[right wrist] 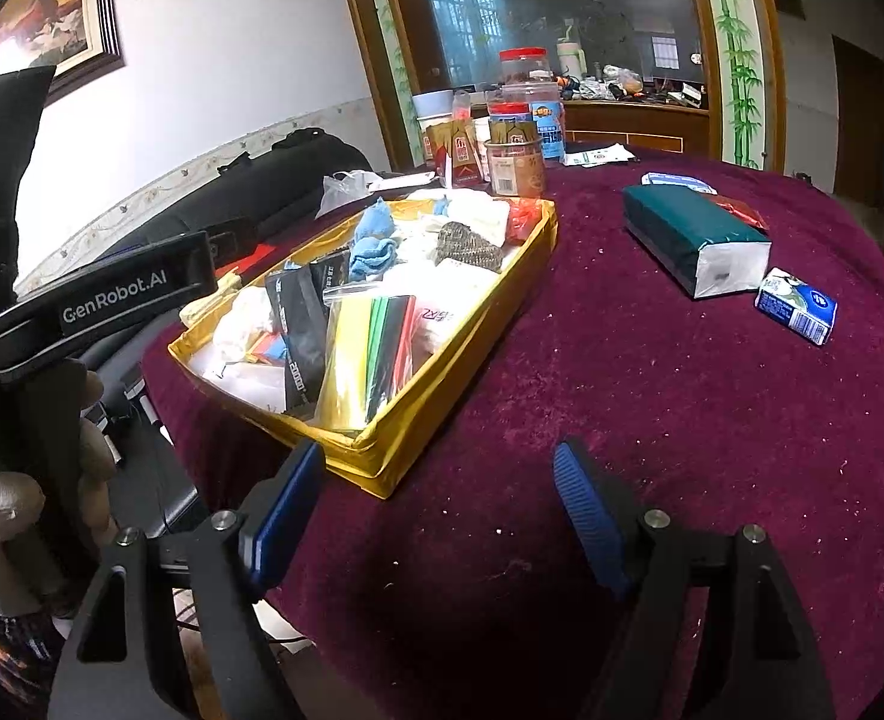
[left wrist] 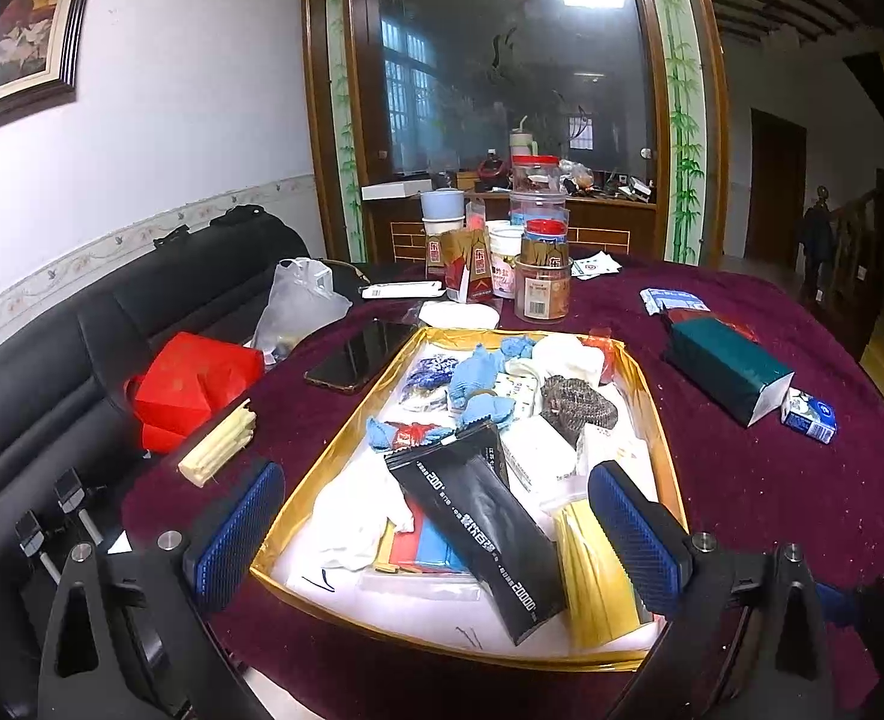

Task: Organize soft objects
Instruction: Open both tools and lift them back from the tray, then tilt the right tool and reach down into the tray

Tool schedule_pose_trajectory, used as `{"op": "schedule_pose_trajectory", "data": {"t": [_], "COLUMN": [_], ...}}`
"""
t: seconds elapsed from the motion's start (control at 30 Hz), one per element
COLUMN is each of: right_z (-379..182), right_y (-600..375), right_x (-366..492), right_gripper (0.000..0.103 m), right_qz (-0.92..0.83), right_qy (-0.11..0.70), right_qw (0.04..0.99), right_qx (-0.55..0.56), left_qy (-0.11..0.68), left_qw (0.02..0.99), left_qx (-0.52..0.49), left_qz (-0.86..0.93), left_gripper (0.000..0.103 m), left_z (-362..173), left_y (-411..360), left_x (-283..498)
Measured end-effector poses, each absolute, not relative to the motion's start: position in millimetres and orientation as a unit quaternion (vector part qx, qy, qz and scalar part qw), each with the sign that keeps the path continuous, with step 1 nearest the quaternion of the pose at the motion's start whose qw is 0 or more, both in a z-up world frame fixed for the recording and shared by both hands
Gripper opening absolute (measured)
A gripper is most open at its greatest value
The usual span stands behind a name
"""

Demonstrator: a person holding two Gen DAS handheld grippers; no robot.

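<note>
The bench (right wrist: 652, 396) carries a gold tray (left wrist: 334, 450) of soft things, its long axis running away from both cameras. A black pouch (left wrist: 478, 534) lies slanted at its near end. Only the right view shows the gloved hand (right wrist: 4, 528); only the left, a phone (left wrist: 361, 354). Left gripper (left wrist: 436, 534) and right gripper (right wrist: 436, 510): jaws released, holding nothing

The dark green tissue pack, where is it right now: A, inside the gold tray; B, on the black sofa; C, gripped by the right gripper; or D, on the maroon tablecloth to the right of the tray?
D: the dark green tissue pack lies on the maroon tablecloth, right of the gold tray and apart from it, with the open right gripper empty.
</note>
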State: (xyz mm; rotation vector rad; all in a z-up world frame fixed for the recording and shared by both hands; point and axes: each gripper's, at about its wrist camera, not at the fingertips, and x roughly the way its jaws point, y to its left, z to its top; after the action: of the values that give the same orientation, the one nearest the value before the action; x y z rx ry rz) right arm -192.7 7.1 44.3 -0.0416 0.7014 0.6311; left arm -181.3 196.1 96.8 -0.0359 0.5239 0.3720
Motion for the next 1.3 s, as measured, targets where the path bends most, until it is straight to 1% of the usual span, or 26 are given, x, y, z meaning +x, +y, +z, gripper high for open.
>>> {"op": "schedule_pose_trajectory", "data": {"t": [0.13, 0.23, 0.3, 0.33, 0.37, 0.4, 0.43, 0.5, 0.53, 0.67, 0.77, 0.8, 0.87, 0.93, 1.07, 1.17, 1.3], "right_z": [47, 53, 59, 62, 66, 68, 70, 75, 78, 91, 100, 100, 95, 86, 54, 52, 65], "right_y": [6, 3, 0, -1, -3, -4, -4, -1, 2, 9, 20, 28, 49, 67, 95, 89, 91], "right_x": [-196, -201, -208, -212, -219, -224, -228, -229, -226, -205, -182, -170, -146, -127, -88, -80, -84], "right_gripper": [0.079, 0.080, 0.086, 0.087, 0.092, 0.099, 0.103, 0.103, 0.103, 0.103, 0.103, 0.103, 0.103, 0.103, 0.103, 0.103, 0.103], "right_qz": [0.302, 0.300, 0.295, 0.289, 0.275, 0.265, 0.256, 0.259, 0.267, 0.317, 0.416, 0.459, 0.512, 0.526, 0.481, 0.416, 0.443], "right_qy": [0.325, 0.302, 0.273, 0.256, 0.228, 0.210, 0.192, 0.185, 0.193, 0.237, 0.290, 0.320, 0.374, 0.410, 0.477, 0.474, 0.462], "right_qw": [0.896, 0.905, 0.915, 0.922, 0.934, 0.940, 0.946, 0.947, 0.942, 0.918, 0.861, 0.825, 0.762, 0.729, 0.720, 0.765, 0.753], "right_qx": [-0.023, -0.023, -0.024, -0.026, -0.032, -0.036, -0.042, -0.055, -0.059, -0.035, 0.041, 0.076, 0.133, 0.154, 0.153, 0.130, 0.154], "left_qy": [0.232, 0.189, 0.153, 0.133, 0.119, 0.106, 0.106, 0.124, 0.141, 0.159, 0.167, 0.167, 0.163, 0.157, 0.155, 0.156, 0.157], "left_qw": [0.954, 0.962, 0.969, 0.973, 0.975, 0.978, 0.980, 0.980, 0.977, 0.963, 0.952, 0.949, 0.944, 0.942, 0.942, 0.942, 0.937], "left_qx": [-0.022, -0.031, -0.039, -0.043, -0.045, -0.048, -0.049, -0.052, -0.052, -0.075, -0.111, -0.124, -0.144, -0.154, -0.147, -0.146, -0.182], "left_qz": [0.187, 0.194, 0.190, 0.184, 0.181, 0.172, 0.163, 0.148, 0.153, 0.204, 0.231, 0.238, 0.249, 0.255, 0.257, 0.260, 0.252], "left_gripper": [0.103, 0.103, 0.103, 0.103, 0.103, 0.103, 0.103, 0.103, 0.103, 0.103, 0.103, 0.103, 0.103, 0.102, 0.102, 0.102, 0.102], "left_z": [101, 111, 119, 124, 127, 130, 132, 133, 133, 130, 128, 127, 125, 124, 118, 113, 106], "left_y": [197, 199, 200, 200, 200, 201, 202, 207, 213, 242, 267, 276, 290, 298, 304, 311, 329], "left_x": [-190, -204, -217, -224, -229, -233, -233, -227, -223, -225, -232, -236, -243, -250, -254, -256, -259]}}
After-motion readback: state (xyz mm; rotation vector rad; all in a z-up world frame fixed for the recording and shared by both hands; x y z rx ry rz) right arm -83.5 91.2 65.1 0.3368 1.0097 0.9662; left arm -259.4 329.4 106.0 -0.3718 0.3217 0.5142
